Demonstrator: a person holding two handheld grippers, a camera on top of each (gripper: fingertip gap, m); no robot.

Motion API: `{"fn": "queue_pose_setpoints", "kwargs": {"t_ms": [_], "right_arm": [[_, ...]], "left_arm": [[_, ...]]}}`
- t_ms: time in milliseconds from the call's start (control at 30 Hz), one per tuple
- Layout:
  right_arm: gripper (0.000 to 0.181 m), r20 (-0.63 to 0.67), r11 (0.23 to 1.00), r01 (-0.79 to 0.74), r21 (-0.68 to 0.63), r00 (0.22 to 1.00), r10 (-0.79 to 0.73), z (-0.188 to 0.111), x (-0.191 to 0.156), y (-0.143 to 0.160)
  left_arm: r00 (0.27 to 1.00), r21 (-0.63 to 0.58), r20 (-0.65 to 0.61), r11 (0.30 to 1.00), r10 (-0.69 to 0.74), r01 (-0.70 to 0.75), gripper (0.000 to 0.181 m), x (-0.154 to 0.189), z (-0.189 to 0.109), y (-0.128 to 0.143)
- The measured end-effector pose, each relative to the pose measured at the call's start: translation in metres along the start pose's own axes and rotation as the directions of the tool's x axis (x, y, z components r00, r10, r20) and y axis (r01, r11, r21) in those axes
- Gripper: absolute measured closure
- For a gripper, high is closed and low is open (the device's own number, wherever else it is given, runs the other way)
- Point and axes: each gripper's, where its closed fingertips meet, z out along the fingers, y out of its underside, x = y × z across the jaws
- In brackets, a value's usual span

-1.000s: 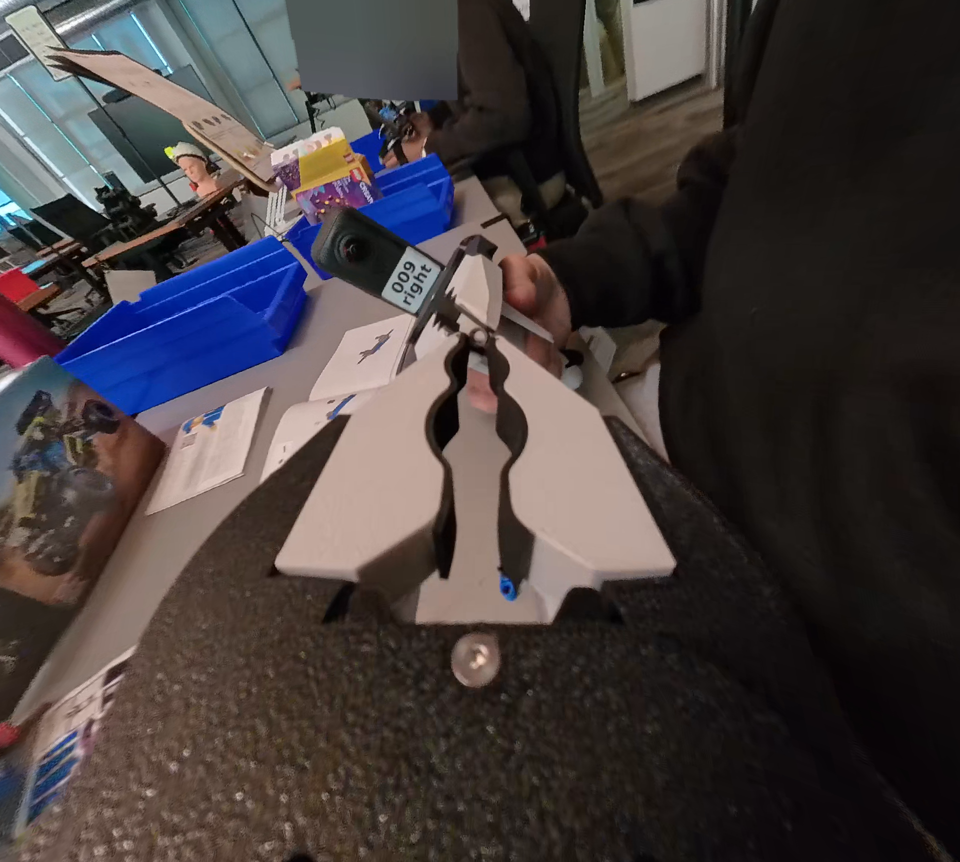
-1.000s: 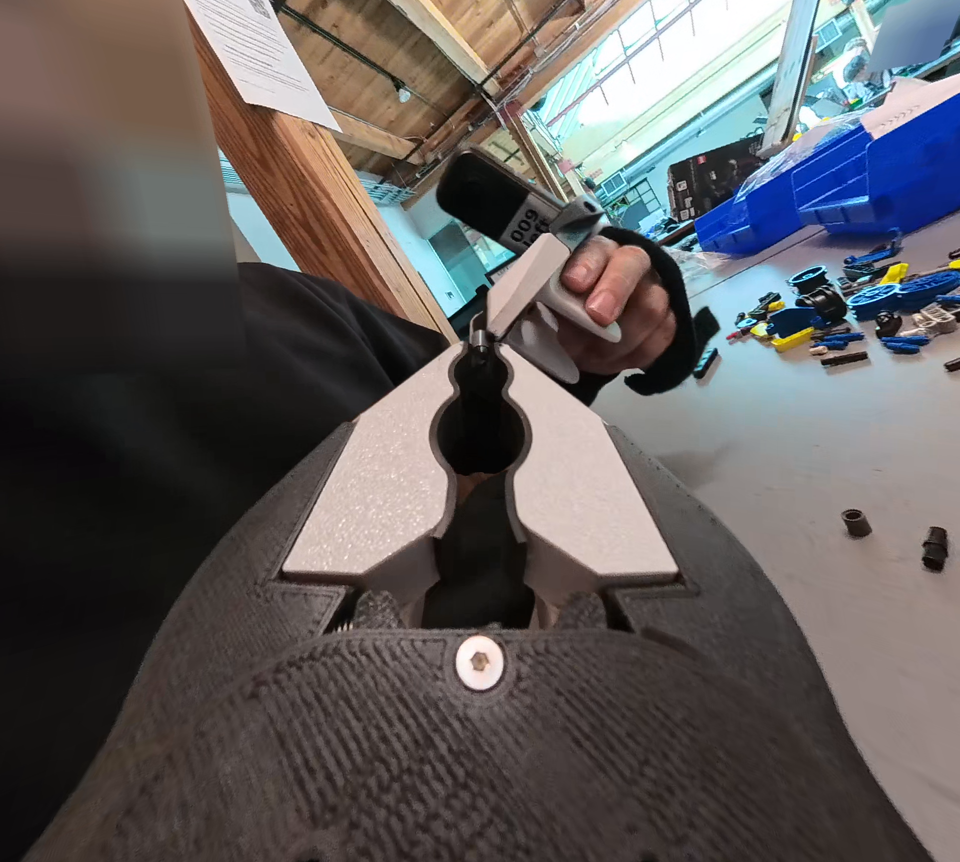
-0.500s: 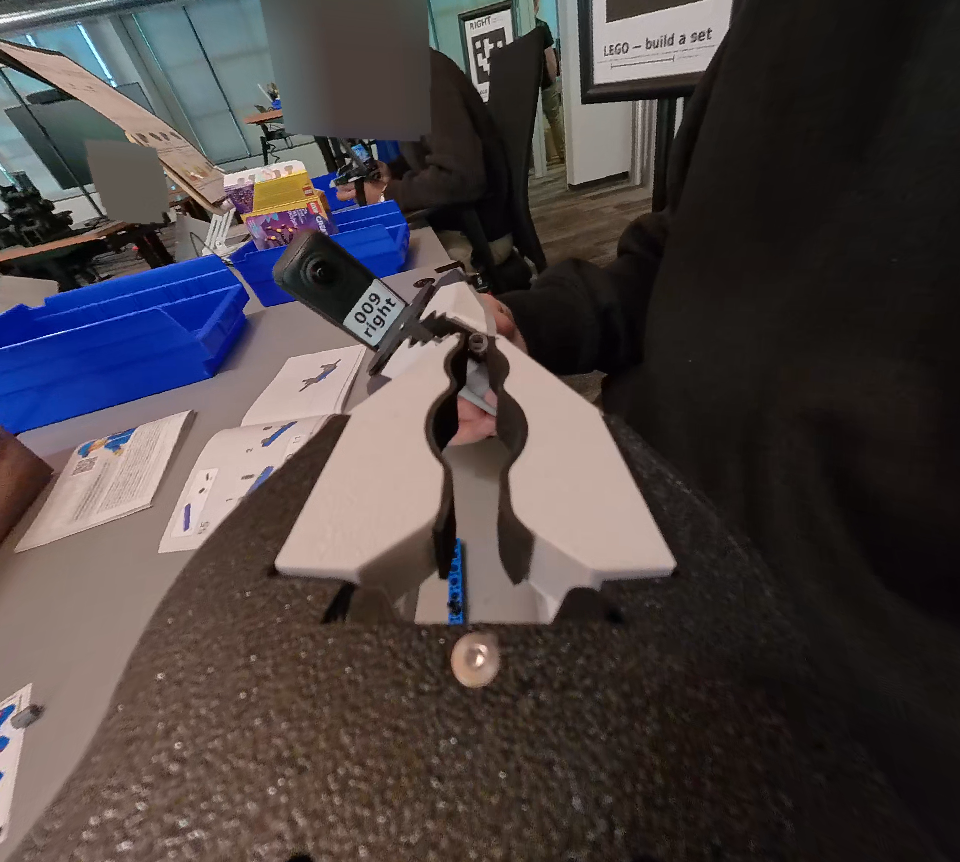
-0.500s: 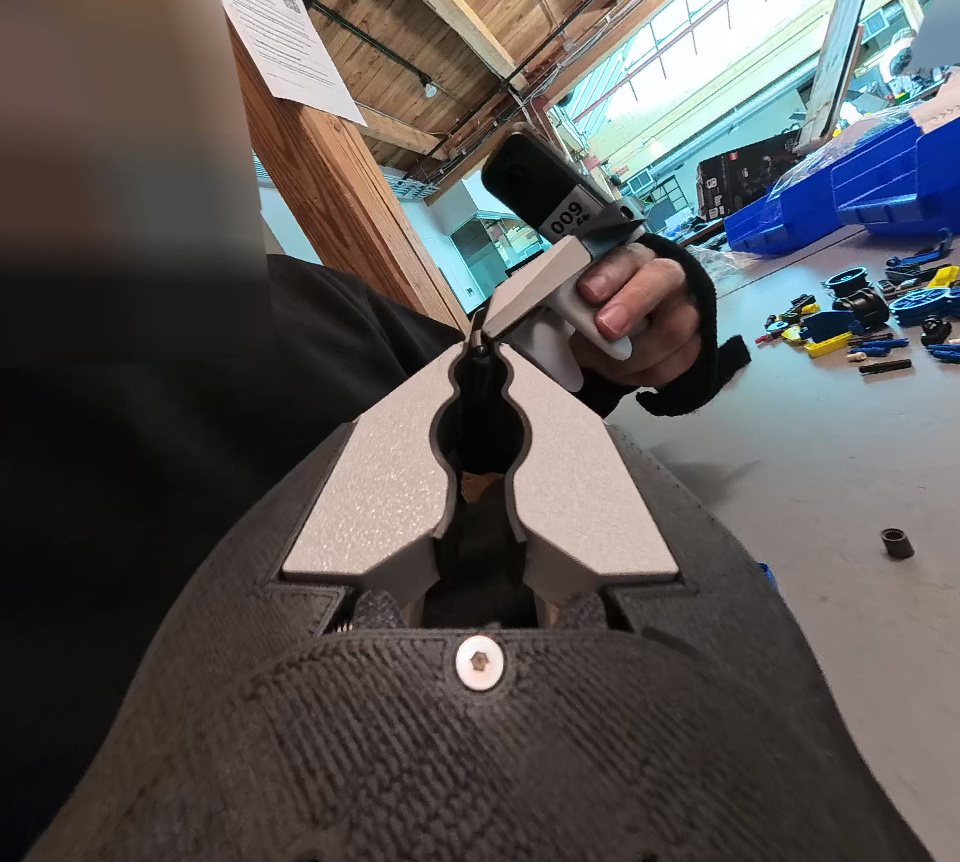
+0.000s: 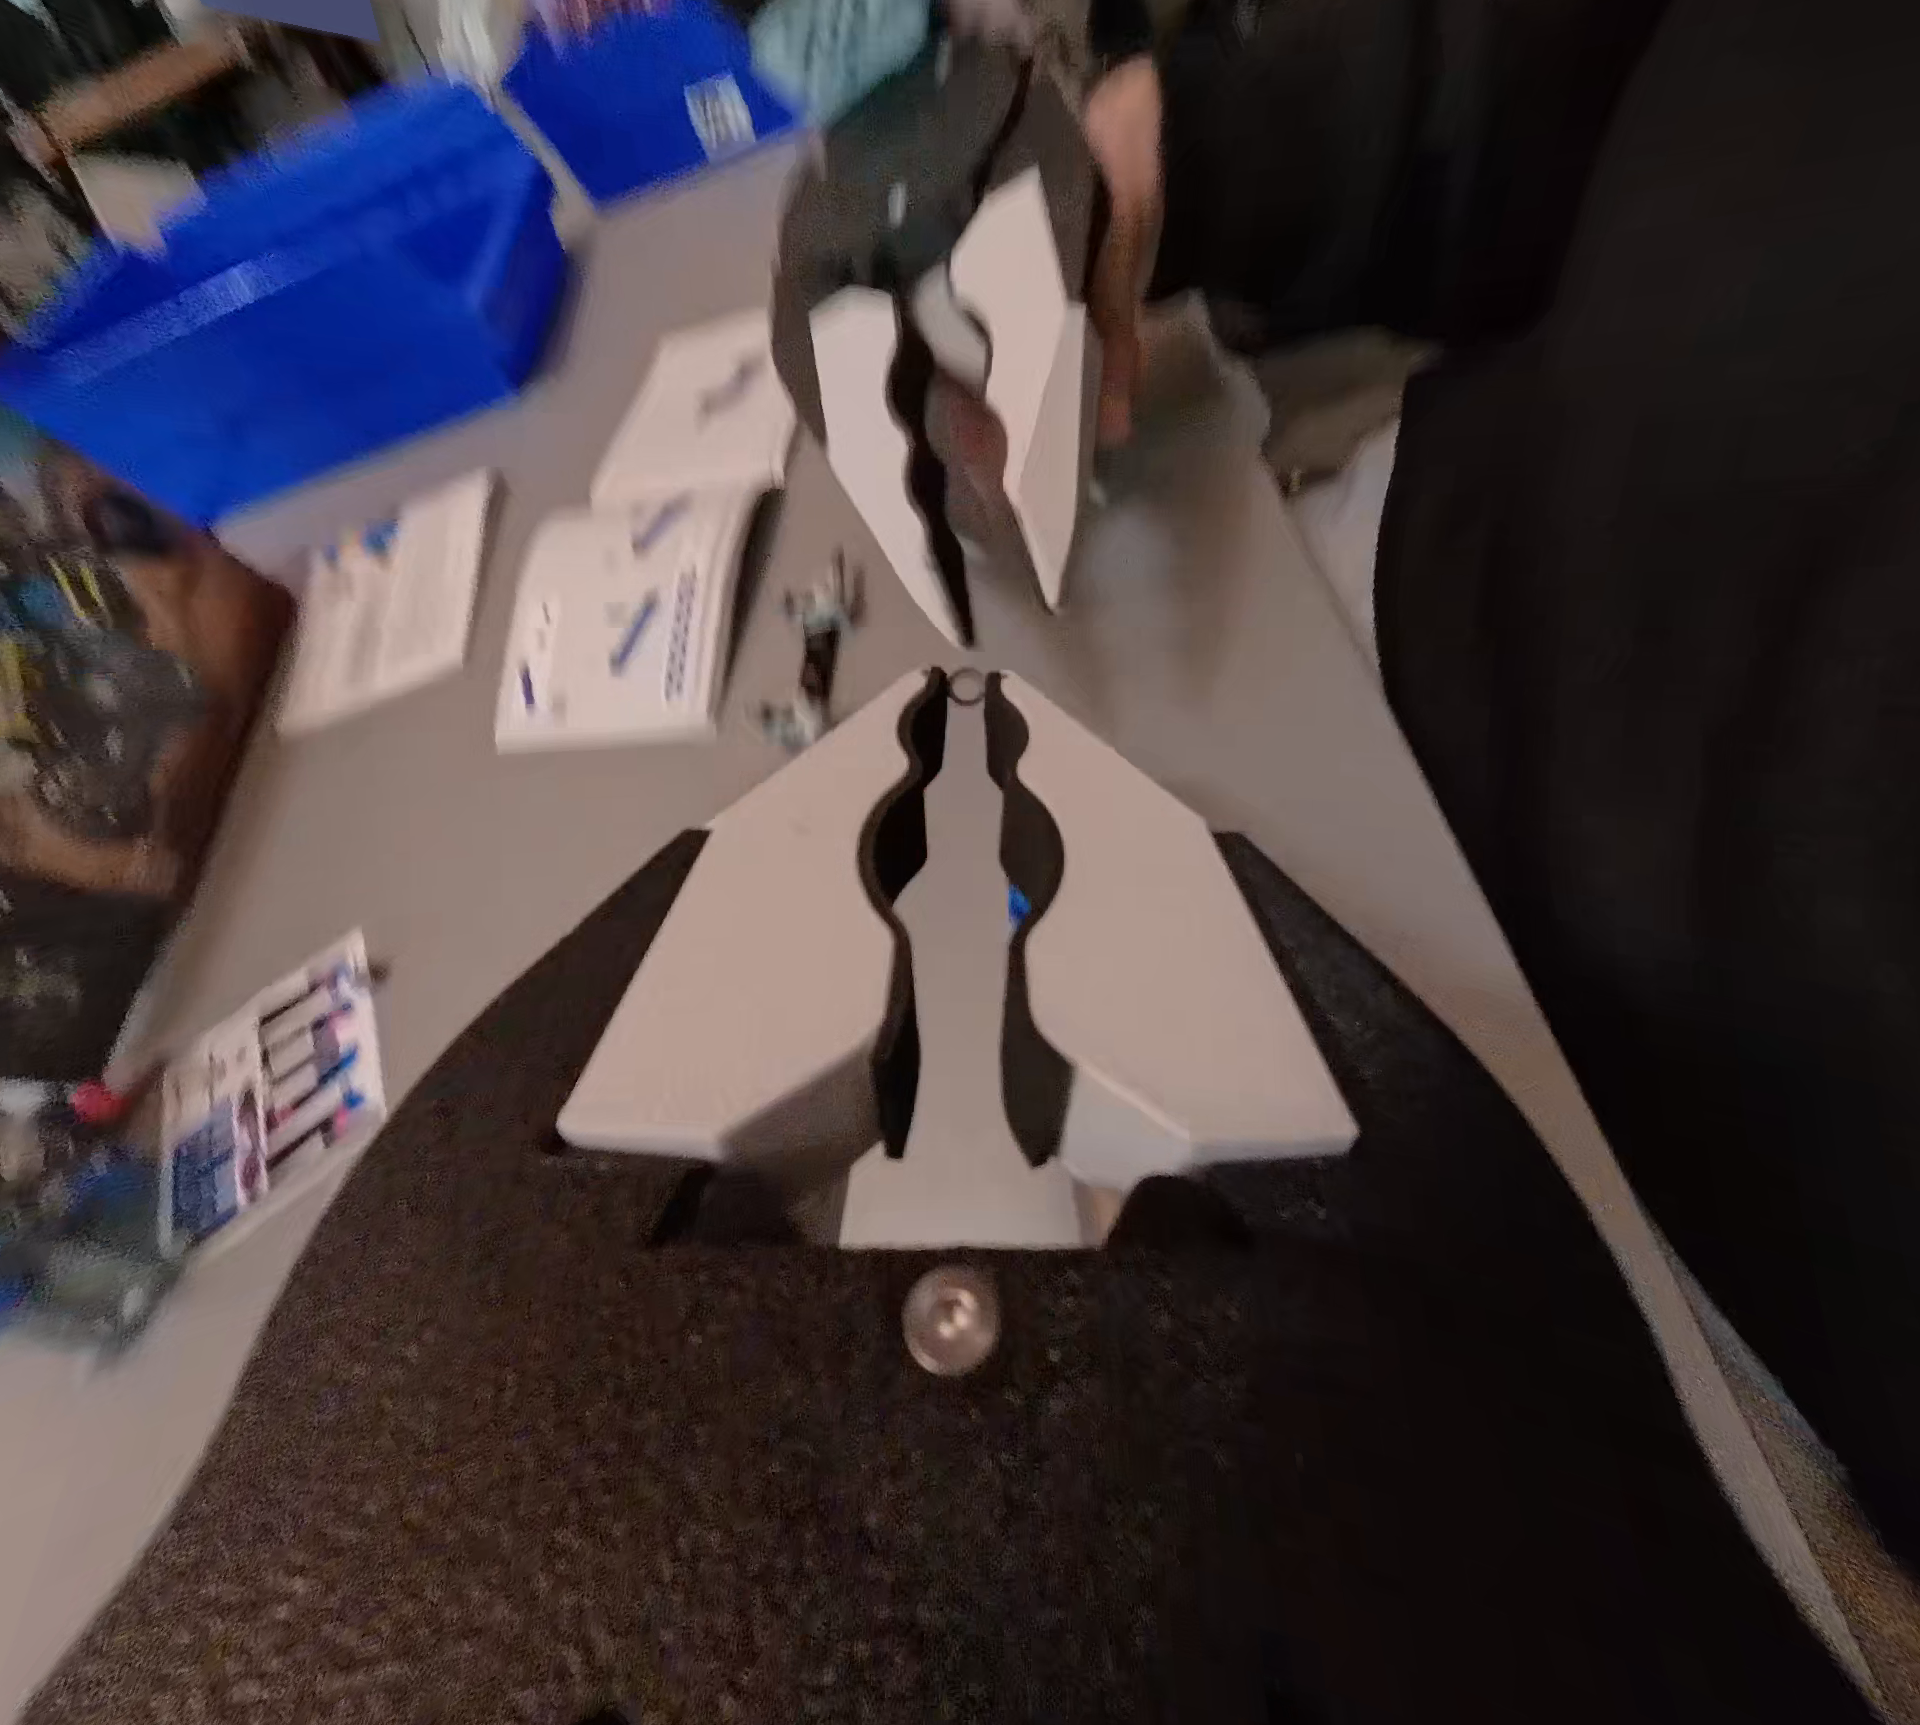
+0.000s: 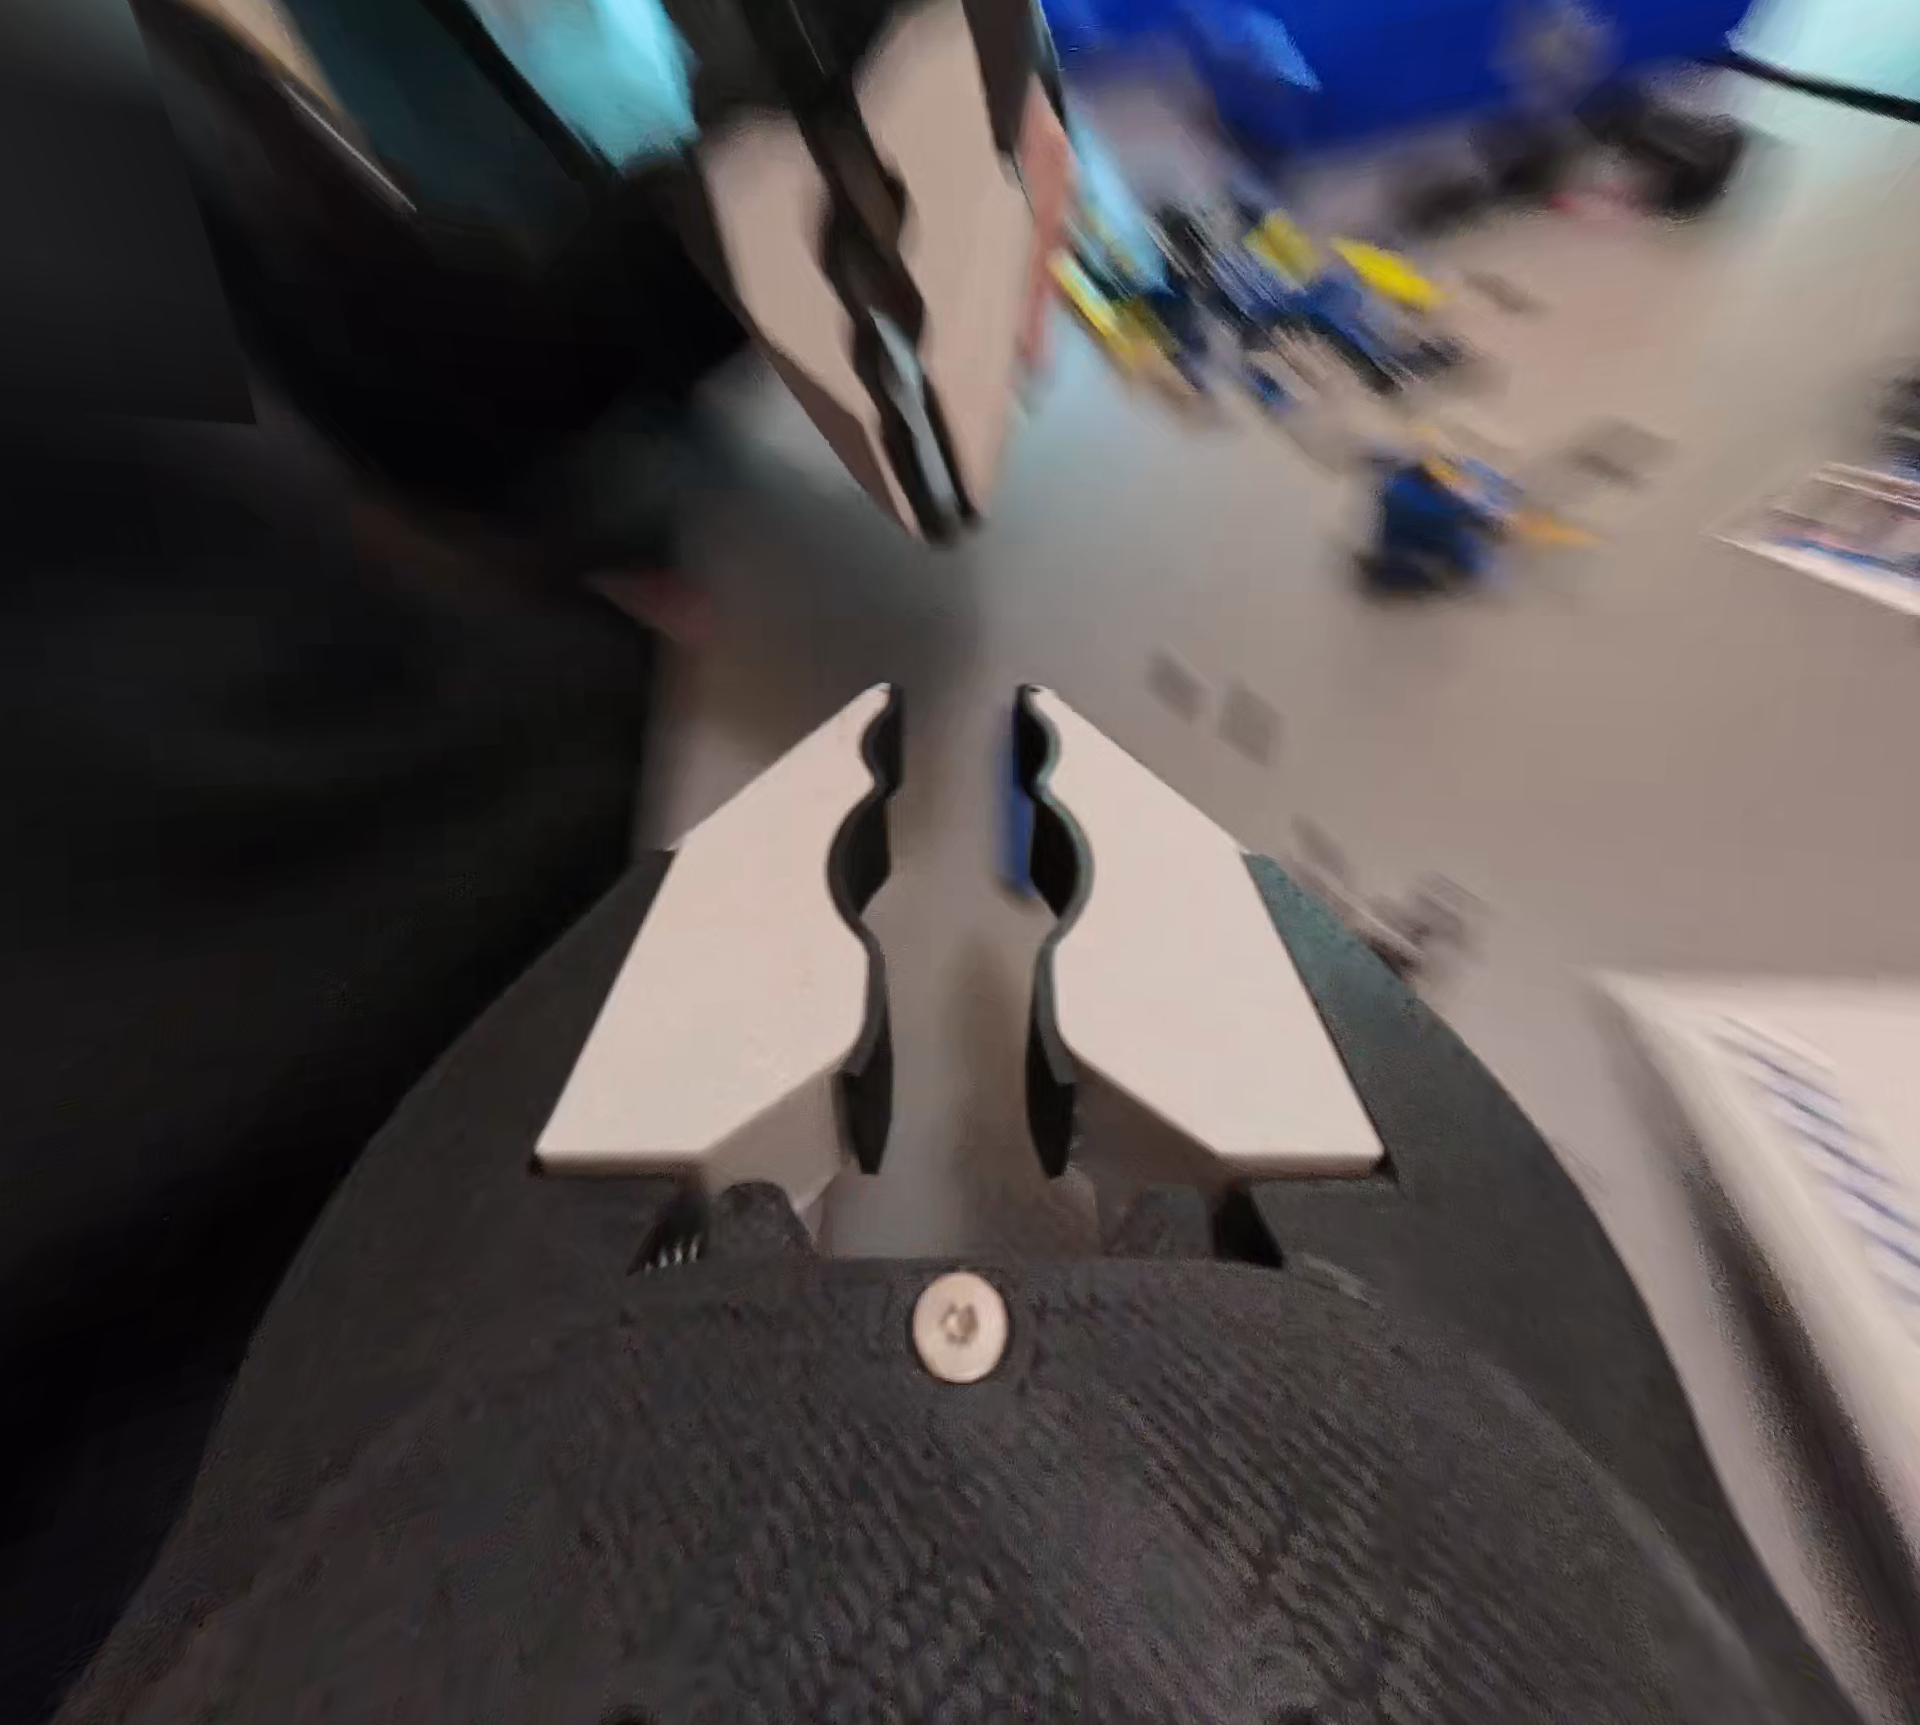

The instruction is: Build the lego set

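left gripper (image 5: 964, 688) | small ring-shaped piece (image 5: 964, 687) is pinched at fingertips | right gripper (image 6: 956, 690) | fingers parted, nothing held | both views blurred

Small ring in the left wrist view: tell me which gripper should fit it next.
Left, most likely. The left gripper pinches the small ring at its fingertips. The right gripper has its fingers apart and seems to grip nothing, though blur limits certainty.
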Motion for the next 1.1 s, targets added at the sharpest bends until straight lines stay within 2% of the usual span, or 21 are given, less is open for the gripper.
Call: {"fn": "queue_pose_setpoints", "kwargs": {"t_ms": [33, 67, 167, 367, 433, 600, 967, 1100], "right_arm": [[0.157, -0.074, 0.994, 0.057, -0.088, 0.995, -0.064, 0.002, 0.008, 0.011], [0.156, -0.096, 0.986, 0.089, -0.143, 0.99, -0.103, 0.006, 0.01, 0.018], [0.161, -0.098, 0.974, 0.113, -0.198, 0.986, -0.134, 0.026, 0.008, 0.026], [0.16, -0.098, 0.91, 0.167, -0.38, 0.971, -0.219, 0.039, 0.013, 0.052], [0.175, -0.096, 0.909, 0.163, -0.383, 0.972, -0.215, 0.04, 0.013, 0.052], [0.175, -0.091, 0.911, 0.157, -0.382, 0.974, -0.206, 0.04, 0.013, 0.052], [0.174, -0.089, 0.913, 0.142, -0.383, 0.978, -0.19, 0.04, 0.014, 0.052], [0.174, -0.089, 0.913, 0.143, -0.383, 0.978, -0.19, 0.04, 0.014, 0.052]], "left_arm": [[1.0, -0.064, 0.001, 0.998, -0.027, 0.027, 0.177, -0.001, 0.002, 0.013], [0.998, -0.116, -0.013, 0.991, -0.063, 0.061, 0.177, 0.0, 0.005, 0.024], [0.987, -0.208, -0.056, 0.969, -0.148, 0.134, 0.177, 0.008, 0.015, 0.046], [0.984, -0.235, -0.061, 0.961, -0.164, 0.146, 0.178, 0.01, 0.021, 0.056], [0.985, -0.25, -0.064, 0.958, -0.162, 0.142, 0.177, 0.011, 0.021, 0.059], [0.982, -0.253, -0.089, 0.958, -0.165, 0.138, 0.177, 0.014, 0.026, 0.06], [0.985, -0.339, -0.085, 0.934, -0.148, 0.111, 0.177, 0.012, 0.028, 0.064], [0.972, -0.362, -0.094, 0.917, -0.215, 0.167, 0.177, 0.012, 0.029, 0.064]]}}
